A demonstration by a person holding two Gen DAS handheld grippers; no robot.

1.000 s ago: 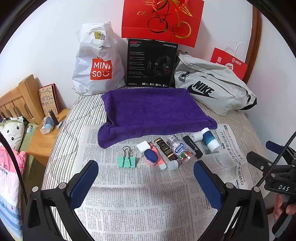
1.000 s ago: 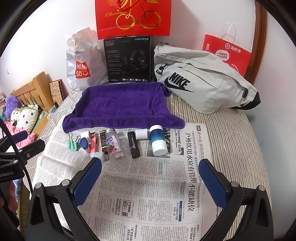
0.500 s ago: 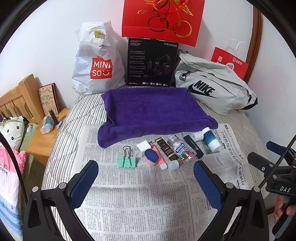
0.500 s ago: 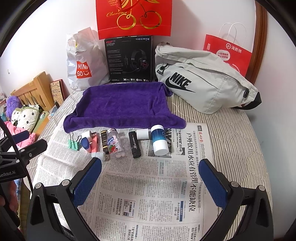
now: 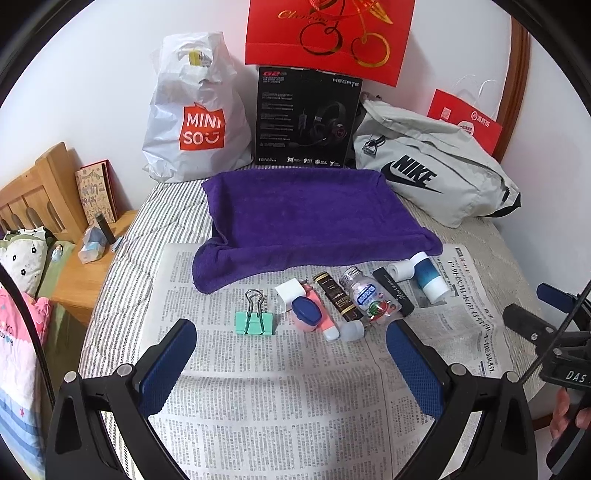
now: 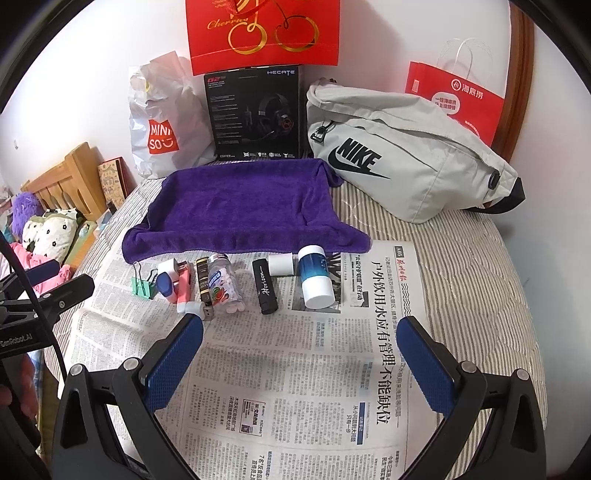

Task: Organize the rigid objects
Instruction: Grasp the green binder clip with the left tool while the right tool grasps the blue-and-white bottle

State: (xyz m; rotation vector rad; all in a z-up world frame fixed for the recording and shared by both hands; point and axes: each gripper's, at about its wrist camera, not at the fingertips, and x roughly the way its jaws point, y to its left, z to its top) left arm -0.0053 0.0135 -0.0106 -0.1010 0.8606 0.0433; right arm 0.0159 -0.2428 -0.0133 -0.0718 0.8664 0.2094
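Note:
A row of small objects lies on newspaper (image 5: 277,387) before a purple towel (image 5: 310,214): a green binder clip (image 5: 255,322), a white charger (image 5: 289,295), a pink tube with a blue cap (image 5: 308,314), a dark slim box (image 5: 338,297), a clear candy bottle (image 5: 369,299), a black stick (image 5: 393,291), a small white roll (image 5: 400,268) and a blue-and-white bottle (image 5: 430,277). My left gripper (image 5: 291,354) is open and empty just short of the row. My right gripper (image 6: 301,349) is open and empty, short of the black stick (image 6: 265,286) and blue-and-white bottle (image 6: 314,277).
At the back stand a white Miniso bag (image 5: 195,110), a black headset box (image 5: 306,118), a grey Nike bag (image 5: 436,173) and red paper bags (image 5: 325,33). A wooden bedside stand (image 5: 92,258) and soft toys are at the left.
Both grippers have edged slightly forward towards the row of objects. Nothing has been grasped or moved.

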